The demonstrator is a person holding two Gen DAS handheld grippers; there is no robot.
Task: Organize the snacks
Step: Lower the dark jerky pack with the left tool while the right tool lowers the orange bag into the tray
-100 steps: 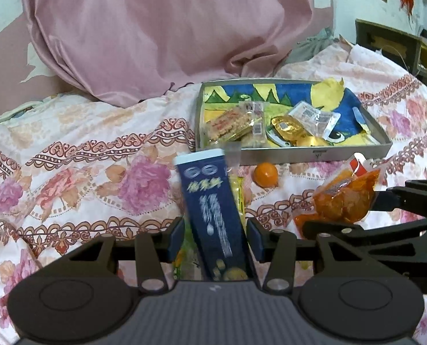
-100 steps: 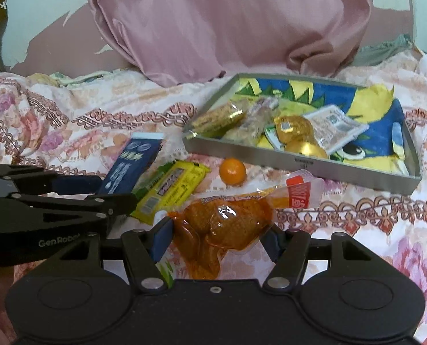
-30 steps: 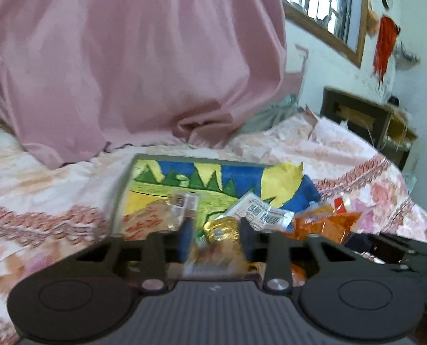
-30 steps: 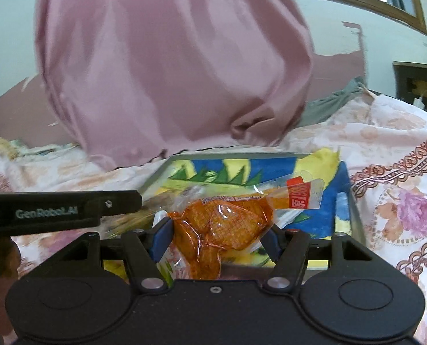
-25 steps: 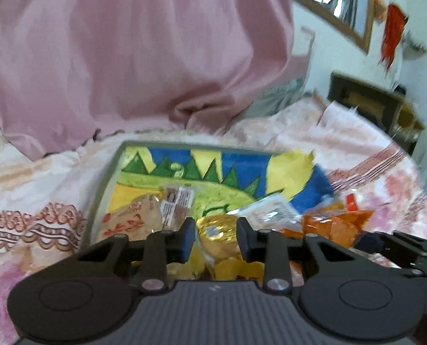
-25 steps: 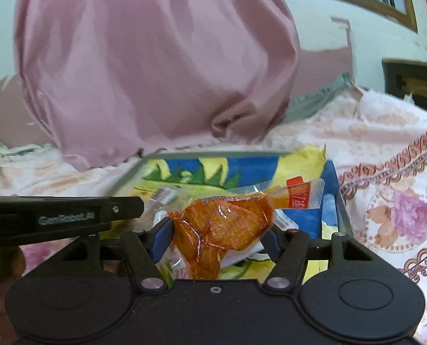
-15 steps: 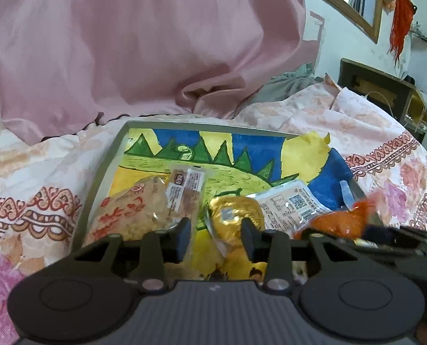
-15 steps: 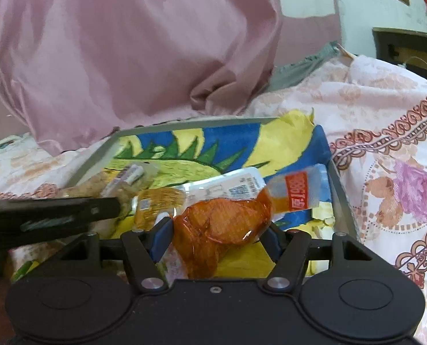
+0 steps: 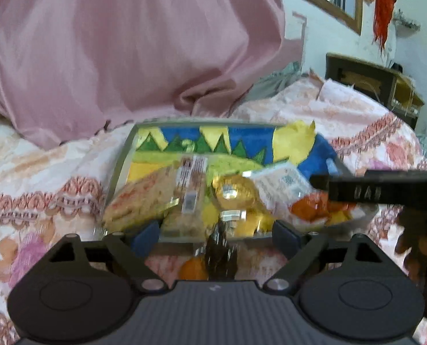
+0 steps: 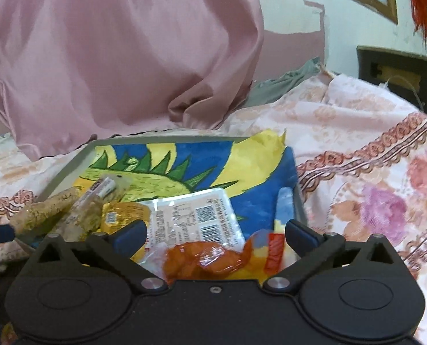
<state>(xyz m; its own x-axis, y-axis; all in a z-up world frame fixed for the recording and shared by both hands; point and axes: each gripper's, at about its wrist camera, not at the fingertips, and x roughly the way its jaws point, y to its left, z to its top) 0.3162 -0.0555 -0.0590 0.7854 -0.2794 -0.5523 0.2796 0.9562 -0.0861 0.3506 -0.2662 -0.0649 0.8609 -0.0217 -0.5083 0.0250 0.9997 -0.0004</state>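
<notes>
Over tray | right gripper wide — orange packet loose | left gripper wide

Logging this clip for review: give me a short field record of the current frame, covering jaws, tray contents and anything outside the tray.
left gripper: jaws open, nothing held
right gripper: jaws open, nothing held
orange pack: in tray, below right jaws
white pack: in tray, beside orange pack
gold packs: in tray, middle
grain bars: in tray, left side
orange ball: on bedspread, outside tray
blue box: blurred dark shape near left jaws, unclear
</notes>
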